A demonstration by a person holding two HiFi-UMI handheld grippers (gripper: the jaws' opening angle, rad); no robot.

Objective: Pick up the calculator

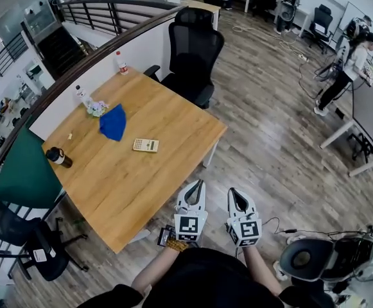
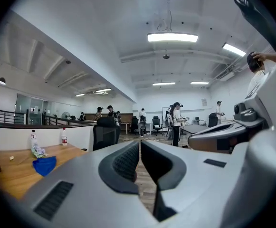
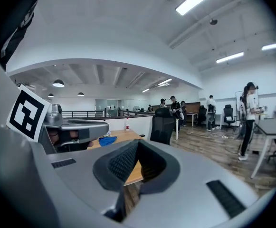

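Note:
A pale yellow calculator lies flat on the wooden table, right of its middle. Both grippers hang side by side off the table's near right corner, over the floor. My left gripper is shut with nothing in it, its jaws pointing up the picture. Close on its right is my right gripper, shut and empty as well. In the left gripper view the left gripper has its black pads together; the right gripper looks the same in its own view. The calculator shows in neither gripper view.
On the table lie a blue cloth, a dark bottle, a small crumpled packet and a red-capped bottle. A black office chair stands at the far end. Another black chair stands at the left. Grey equipment sits on the floor at right.

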